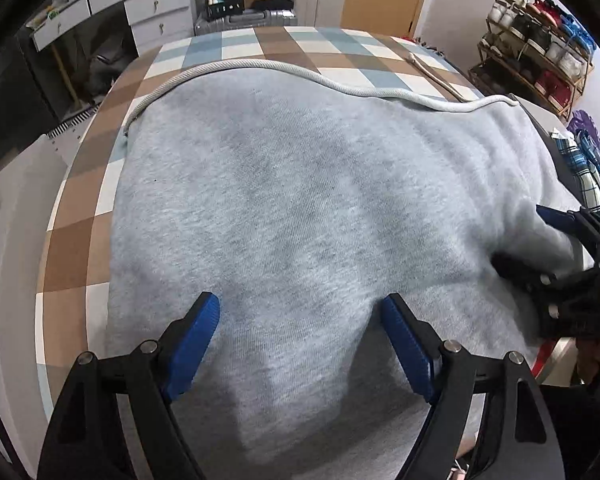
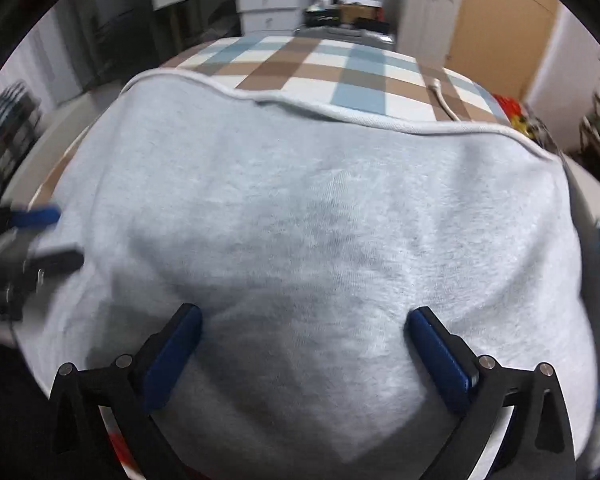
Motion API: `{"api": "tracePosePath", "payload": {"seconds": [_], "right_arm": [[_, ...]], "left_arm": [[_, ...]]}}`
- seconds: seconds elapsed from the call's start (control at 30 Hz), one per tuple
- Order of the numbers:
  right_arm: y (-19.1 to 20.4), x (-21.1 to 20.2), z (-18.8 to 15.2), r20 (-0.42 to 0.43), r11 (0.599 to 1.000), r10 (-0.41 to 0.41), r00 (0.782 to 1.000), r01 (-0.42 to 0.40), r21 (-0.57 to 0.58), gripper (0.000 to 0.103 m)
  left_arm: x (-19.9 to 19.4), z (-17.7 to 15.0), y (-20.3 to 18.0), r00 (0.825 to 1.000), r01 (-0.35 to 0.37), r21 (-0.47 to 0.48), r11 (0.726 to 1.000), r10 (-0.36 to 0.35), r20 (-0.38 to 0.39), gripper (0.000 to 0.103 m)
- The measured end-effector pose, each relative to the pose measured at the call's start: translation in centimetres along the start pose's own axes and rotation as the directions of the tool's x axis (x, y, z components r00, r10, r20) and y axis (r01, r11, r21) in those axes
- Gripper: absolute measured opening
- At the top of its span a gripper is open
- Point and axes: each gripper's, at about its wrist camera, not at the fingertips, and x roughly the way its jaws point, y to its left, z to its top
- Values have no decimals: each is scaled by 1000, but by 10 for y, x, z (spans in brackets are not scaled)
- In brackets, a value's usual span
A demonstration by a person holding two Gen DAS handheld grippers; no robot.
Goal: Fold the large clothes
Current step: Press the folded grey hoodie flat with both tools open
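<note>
Both hand-held grippers hang over the garment with nothing in them: the left gripper [image 1: 300, 312] has its blue-padded jaws spread apart above the cloth, and the right gripper [image 2: 304, 320] stands wider still, its jaws released and empty, with bare fleece showing between them. That cloth is a large pale grey fleece sweatshirt [image 1: 300, 200], lying spread and already doubled into a broad block on the table with the brown, blue and white checked cover [image 1: 260, 46]; its near part hangs toward the camera, and a white cord-like rolled edge [image 1: 260, 65] runs along its far side. It looks soft, thick and limp — not slippery, not fragile, and probably heavy enough to sag and drag if lifted by one point. A pinch in the flat middle would likely gather only the top layer and pull the fold apart. My judgement is that the better hold is at the near edge or the two near corners, one gripper to each, biting through all layers — then lifting both together so the fabric stays level. A thin beige cord [image 1: 436, 74] lies on the cover beyond, apart from the garment.
</note>
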Motion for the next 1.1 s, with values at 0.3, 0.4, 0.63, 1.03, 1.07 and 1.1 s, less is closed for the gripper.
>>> {"api": "tracePosePath", "payload": {"seconds": [0.3, 0.4, 0.63, 1.03, 1.07, 1.1], "right_arm": [[-49, -81, -35, 259, 969, 85, 962, -141, 203, 103], [-62, -80, -52, 229, 974, 12, 973, -63, 217, 103], [-60, -35, -48, 35, 983, -75, 997, 68, 170, 103], [-91, -64, -50, 177, 946, 21, 984, -77, 314, 103], [-95, -69, -51, 204, 938, 30, 979, -98, 333, 103], [-98, -76, -51, 241, 927, 39, 970, -126, 353, 103]], "left_arm": [[-45, -11, -10, 989, 110, -30, 993, -107, 101, 80], [-49, -9, -29, 976, 184, -19, 983, -180, 122, 80], [7, -4, -46, 996, 68, -39, 997, -70, -51, 89], [-32, 29, -30, 972, 236, -157, 959, -231, 44, 90], [-32, 38, -33, 976, 220, -151, 964, -215, 44, 90], [-28, 47, -39, 984, 176, -141, 974, -172, 37, 90]]}}
